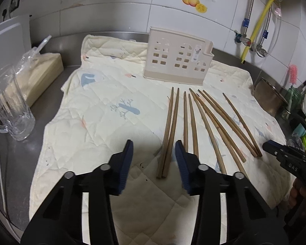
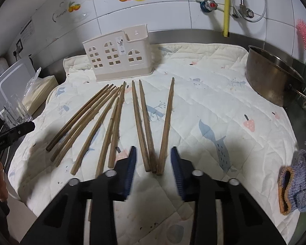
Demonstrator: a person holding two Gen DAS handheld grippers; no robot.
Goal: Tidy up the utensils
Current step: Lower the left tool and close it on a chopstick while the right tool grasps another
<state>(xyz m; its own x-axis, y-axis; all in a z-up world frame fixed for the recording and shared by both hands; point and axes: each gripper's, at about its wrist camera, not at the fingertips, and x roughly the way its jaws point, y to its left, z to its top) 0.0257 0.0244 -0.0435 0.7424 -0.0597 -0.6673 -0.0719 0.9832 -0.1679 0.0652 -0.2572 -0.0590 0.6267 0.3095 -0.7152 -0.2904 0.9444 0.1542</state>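
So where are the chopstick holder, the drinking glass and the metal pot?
chopstick holder [image 1: 173, 61]: left wrist view, front wall.
drinking glass [image 1: 12, 110]: left wrist view, side.
metal pot [image 2: 269, 77]: right wrist view, outer wall.

Both fisheye wrist cameras are looking forward and steeply down along their own black, blue-padded jaws, sitting close over the cream quilted patterned cloth [image 1: 104, 94] on the counter. Left view is facing from the left, right view from the right. Both are sharing the row of brown wooden chopsticks [image 1: 191, 122], the beige perforated plastic holder [image 1: 177, 59] and white tiled wall [image 1: 112, 14].
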